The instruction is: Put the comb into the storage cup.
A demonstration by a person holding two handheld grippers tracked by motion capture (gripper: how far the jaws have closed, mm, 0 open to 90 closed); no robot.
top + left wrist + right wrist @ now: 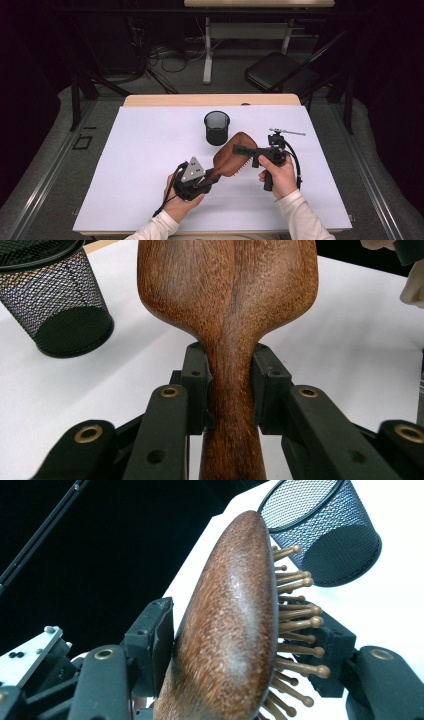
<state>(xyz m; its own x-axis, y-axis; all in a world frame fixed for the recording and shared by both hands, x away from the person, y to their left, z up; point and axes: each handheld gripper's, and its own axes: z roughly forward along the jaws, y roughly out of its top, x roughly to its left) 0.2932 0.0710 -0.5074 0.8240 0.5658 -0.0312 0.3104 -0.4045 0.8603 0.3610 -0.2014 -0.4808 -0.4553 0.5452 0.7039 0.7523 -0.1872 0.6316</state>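
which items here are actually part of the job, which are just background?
In the job:
wooden hairbrush, handle clamped in the left gripper, head between the jaws of the right gripper
black mesh cup, upright on the white table just beyond the brush

Just lying about:
folding chair
cables on the floor

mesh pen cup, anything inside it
The black mesh pen cup looks empty from the high view: only its dark inner wall shows. Its floor is in shadow, so something small could be hidden there.
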